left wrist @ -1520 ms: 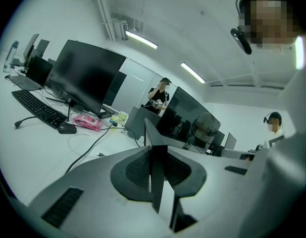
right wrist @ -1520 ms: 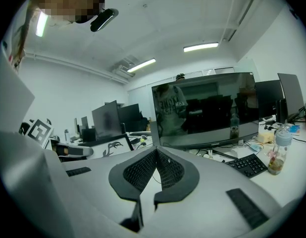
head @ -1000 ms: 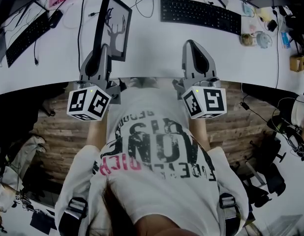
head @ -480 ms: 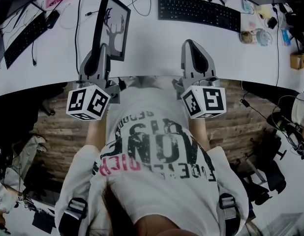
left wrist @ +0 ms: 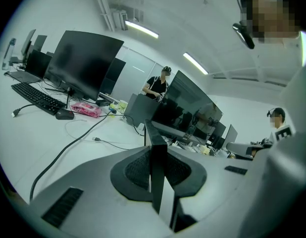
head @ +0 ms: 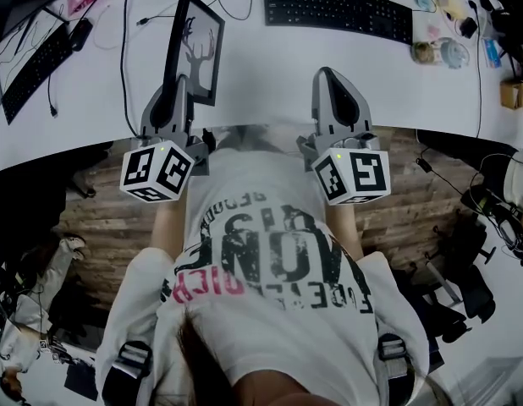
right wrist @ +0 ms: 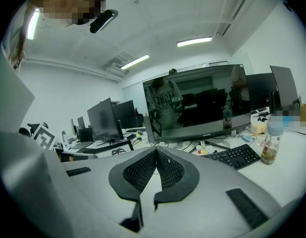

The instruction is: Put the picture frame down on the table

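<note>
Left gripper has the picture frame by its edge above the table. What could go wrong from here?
The left gripper pinches the picture frame by one thin edge, so it may pivot or slip on touchdown. A black cable lies just left of it; landing there would likely leave it uneven.

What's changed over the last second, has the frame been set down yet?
Not yet. The left gripper has lowered the picture frame slightly toward the table. Unchanged: it stays shut on the frame's edge, with the frame upright. The right gripper is shut, empty and still.
</note>
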Demonstrator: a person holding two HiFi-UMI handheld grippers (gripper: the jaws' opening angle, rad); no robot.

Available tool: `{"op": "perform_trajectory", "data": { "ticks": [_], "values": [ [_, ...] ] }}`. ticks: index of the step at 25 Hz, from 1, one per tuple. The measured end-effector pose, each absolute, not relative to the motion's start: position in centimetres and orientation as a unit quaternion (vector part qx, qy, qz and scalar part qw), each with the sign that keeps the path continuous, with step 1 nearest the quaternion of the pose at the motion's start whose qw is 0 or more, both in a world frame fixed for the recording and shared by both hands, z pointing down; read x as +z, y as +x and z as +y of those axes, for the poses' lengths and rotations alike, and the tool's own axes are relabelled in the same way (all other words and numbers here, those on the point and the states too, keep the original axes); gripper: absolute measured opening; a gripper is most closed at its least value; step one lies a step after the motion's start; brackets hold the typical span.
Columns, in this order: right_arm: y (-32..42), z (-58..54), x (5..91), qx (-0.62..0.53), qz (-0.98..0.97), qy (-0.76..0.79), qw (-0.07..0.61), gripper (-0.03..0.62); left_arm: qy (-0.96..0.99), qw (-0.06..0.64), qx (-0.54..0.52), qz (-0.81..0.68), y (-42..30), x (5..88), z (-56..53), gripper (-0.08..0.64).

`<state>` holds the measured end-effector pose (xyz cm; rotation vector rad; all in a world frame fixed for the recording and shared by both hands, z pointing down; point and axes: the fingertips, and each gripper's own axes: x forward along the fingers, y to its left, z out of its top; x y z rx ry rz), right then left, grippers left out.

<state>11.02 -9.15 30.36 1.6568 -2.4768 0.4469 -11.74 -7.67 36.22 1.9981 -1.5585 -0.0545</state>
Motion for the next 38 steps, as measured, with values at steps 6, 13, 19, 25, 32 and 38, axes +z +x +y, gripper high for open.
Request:
{"op": "perform_trajectory", "data": {
  "ticks": [6,13,19,25,32,38],
  "values": [
    [11.4,-8.6,30.8,0.152,-0.817,0.552,0.067,-0.002,0.75,0.307,-0.01,-0.586,-11.1,37.9,-7.6,0.037],
    [12.0,-8.0,31.2,0.157,-0.812,0.557,0.069,-0.002,0.754,0.314,-0.012,-0.577,-9.8,38.6,-7.5,0.038],
    [12.9,-7.5,31.3,0.16,-0.81,0.56,0.071,-0.002,0.757,0.324,-0.012,-0.567,-7.9,39.2,-7.1,0.038],
    [12.7,-7.3,31.4,0.161,-0.81,0.559,0.073,-0.002,0.759,0.331,-0.011,-0.561,-7.2,39.9,-6.9,0.038],
    [12.1,-7.2,31.5,0.163,-0.811,0.557,0.076,-0.002,0.763,0.334,-0.001,-0.553,-7.1,40.6,-6.8,0.038],
    [11.6,-7.4,31.4,0.165,-0.815,0.551,0.076,-0.002,0.766,0.339,0.018,-0.547,-6.7,41.4,-6.5,0.038]
  ]
}}
